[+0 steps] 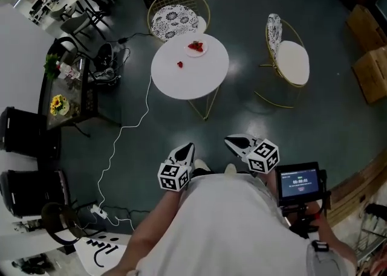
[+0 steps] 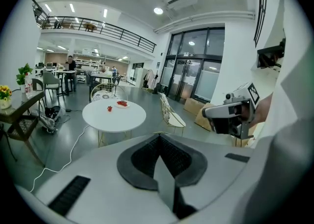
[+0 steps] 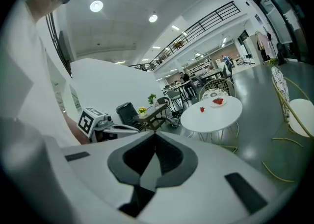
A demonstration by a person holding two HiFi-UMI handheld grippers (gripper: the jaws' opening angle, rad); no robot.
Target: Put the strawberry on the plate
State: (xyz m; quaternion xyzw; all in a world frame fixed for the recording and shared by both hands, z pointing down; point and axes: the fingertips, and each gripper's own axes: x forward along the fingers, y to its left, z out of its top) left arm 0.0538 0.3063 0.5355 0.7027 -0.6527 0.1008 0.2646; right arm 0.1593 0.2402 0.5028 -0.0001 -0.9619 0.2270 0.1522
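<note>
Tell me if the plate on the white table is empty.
Not empty: the plate holds red fruit; one strawberry lies apart on the table.

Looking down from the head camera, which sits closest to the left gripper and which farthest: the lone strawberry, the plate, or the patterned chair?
From the left gripper:
1. Lone strawberry, on the nearer part of the table.
2. Plate, at the table's far edge, holding red fruit.
3. Patterned chair, behind the table.
</note>
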